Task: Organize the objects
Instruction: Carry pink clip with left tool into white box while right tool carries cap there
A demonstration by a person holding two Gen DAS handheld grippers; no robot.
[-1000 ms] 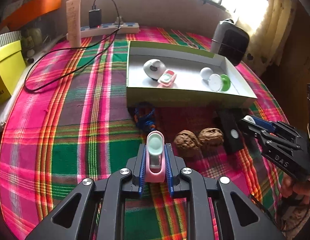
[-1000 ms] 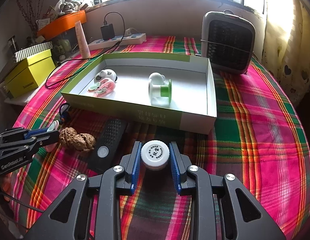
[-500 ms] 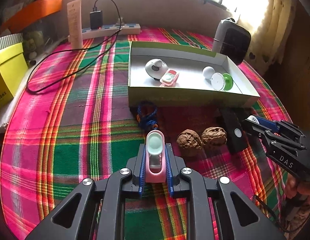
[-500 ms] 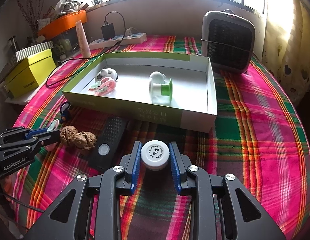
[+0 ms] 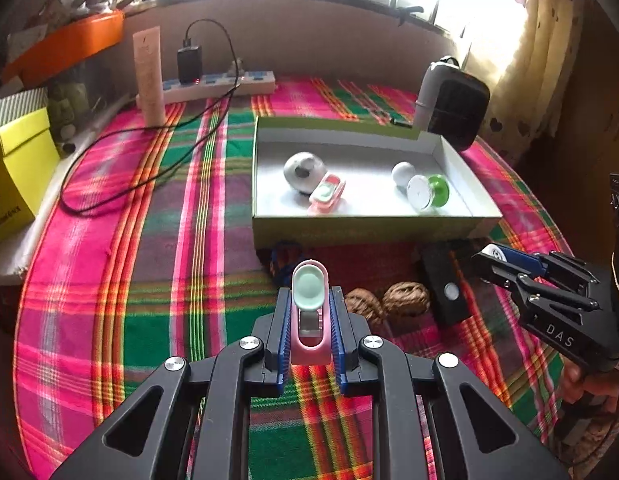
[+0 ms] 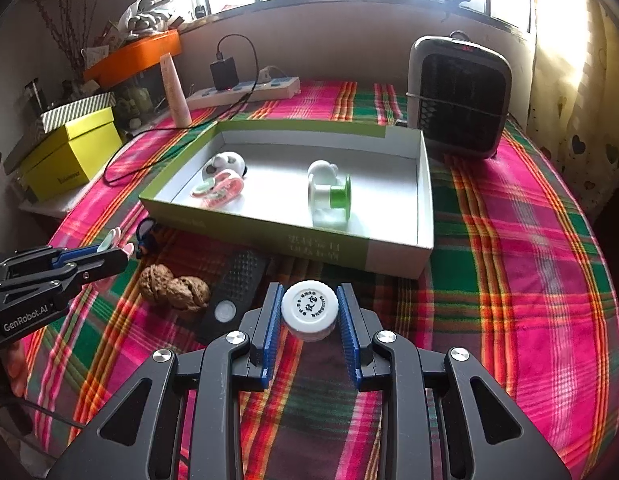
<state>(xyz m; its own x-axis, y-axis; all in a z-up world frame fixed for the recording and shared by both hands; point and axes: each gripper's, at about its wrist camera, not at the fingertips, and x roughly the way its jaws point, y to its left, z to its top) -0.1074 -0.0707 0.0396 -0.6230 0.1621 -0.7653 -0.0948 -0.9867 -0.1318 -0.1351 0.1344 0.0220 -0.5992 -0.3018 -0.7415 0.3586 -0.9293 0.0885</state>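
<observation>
Both hand-held grippers clamped: pink clip [image 5: 310, 312], white cap [image 6: 308, 308].

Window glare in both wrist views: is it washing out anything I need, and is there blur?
Left wrist view: the window is blown out, but the shallow green-and-white cardboard tray stays readable, slightly soft. Right wrist view: glare stays on the panes; the white round bottle cap in the right gripper shows sharp print; fisheye bends the plaid tablecloth.
</observation>
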